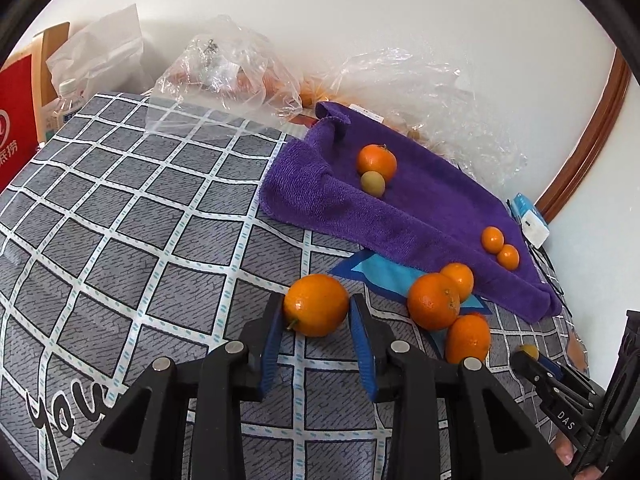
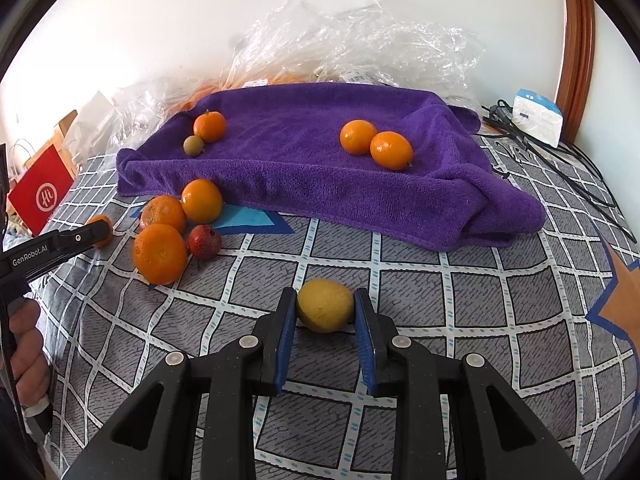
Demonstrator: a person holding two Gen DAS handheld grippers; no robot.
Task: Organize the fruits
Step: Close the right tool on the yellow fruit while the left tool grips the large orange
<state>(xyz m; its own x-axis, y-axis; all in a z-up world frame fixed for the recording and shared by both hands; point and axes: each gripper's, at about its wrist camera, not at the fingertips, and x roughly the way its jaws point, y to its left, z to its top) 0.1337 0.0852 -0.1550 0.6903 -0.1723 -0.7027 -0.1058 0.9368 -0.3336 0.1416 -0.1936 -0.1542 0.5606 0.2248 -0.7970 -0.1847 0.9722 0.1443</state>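
My left gripper (image 1: 317, 309) is shut on an orange (image 1: 316, 304) that rests on the grey checked bedspread (image 1: 140, 220). My right gripper (image 2: 325, 302) is shut on a yellow fruit (image 2: 325, 311), also down on the bedspread (image 2: 480, 300). Behind both lies a purple towel (image 2: 304, 168). It carries an orange (image 2: 209, 126) with a small green fruit (image 2: 194, 145) at its left, and two oranges (image 2: 374, 144) at its right. Three oranges (image 2: 160, 252) and a dark red fruit (image 2: 205, 242) cluster in front of the towel's left edge. The left gripper's tip (image 2: 94, 234) shows beside them.
Crumpled clear plastic bags (image 2: 352, 40) pile against the white wall behind the towel. A red paper bag (image 2: 40, 192) stands at the far left, with a water bottle (image 1: 66, 104) nearby. A white box (image 2: 538, 116) and black cables (image 2: 560, 160) lie right of the towel.
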